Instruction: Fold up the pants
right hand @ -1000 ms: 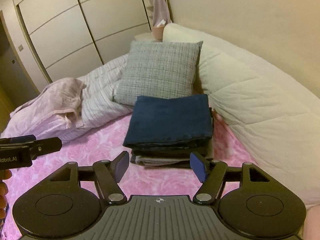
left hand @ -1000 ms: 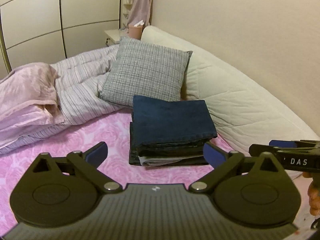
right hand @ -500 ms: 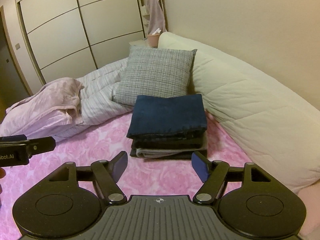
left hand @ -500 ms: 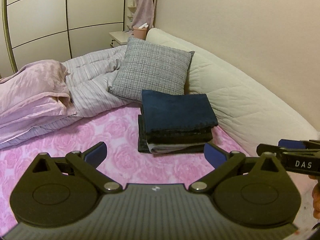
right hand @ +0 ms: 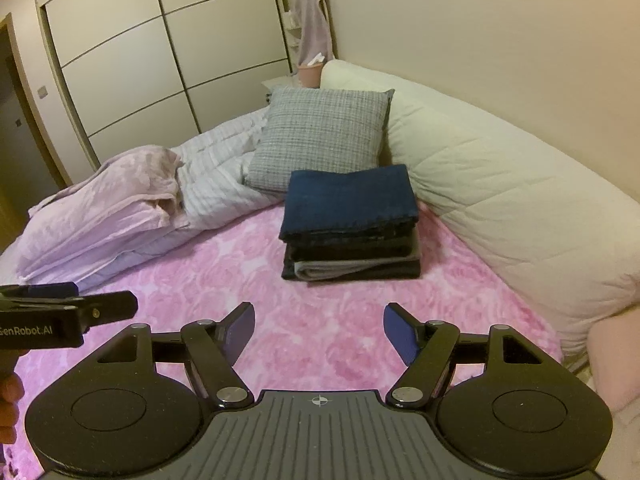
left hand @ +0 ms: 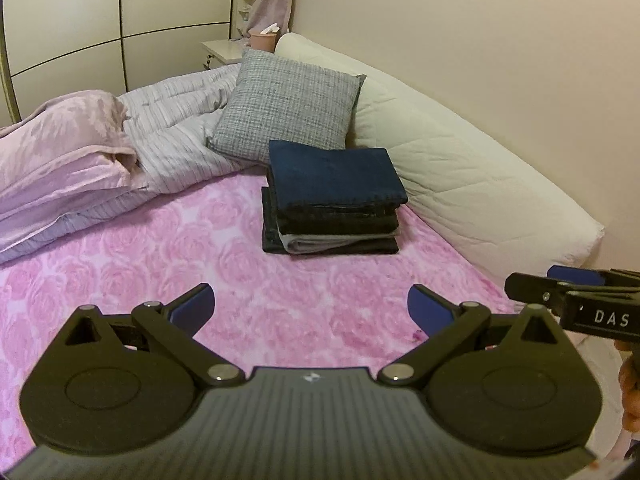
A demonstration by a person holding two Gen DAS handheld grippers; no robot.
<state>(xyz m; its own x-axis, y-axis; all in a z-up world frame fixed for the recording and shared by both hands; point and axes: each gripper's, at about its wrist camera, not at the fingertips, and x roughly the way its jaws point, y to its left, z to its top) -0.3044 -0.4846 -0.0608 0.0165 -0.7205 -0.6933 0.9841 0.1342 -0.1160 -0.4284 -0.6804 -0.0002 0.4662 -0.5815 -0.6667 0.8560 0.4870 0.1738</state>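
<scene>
A stack of folded pants [left hand: 332, 200] [right hand: 352, 224] rests on the pink rose-patterned bedspread [left hand: 248, 292] [right hand: 320, 328], dark blue pair on top, black and grey ones beneath. My left gripper [left hand: 311, 312] hovers well short of the stack, open, nothing between its blue pads. My right gripper [right hand: 319, 330] is likewise open and empty, some way back from the stack. In the left wrist view the right gripper [left hand: 576, 296] shows at the right edge; in the right wrist view the left gripper [right hand: 68, 312] shows at the left edge.
A grey checked cushion [left hand: 288, 108] [right hand: 324, 136] leans just behind the stack. A cream quilted bolster [left hand: 472, 176] [right hand: 512, 216] runs along the wall on the right. Rumpled pink and striped bedding [left hand: 80, 168] [right hand: 132, 216] lies left. Wardrobe doors [right hand: 160, 48] stand behind.
Both grippers have drawn back and upward from the folded stack, which now looks smaller and farther. Both remain open, and the stack has not moved.
</scene>
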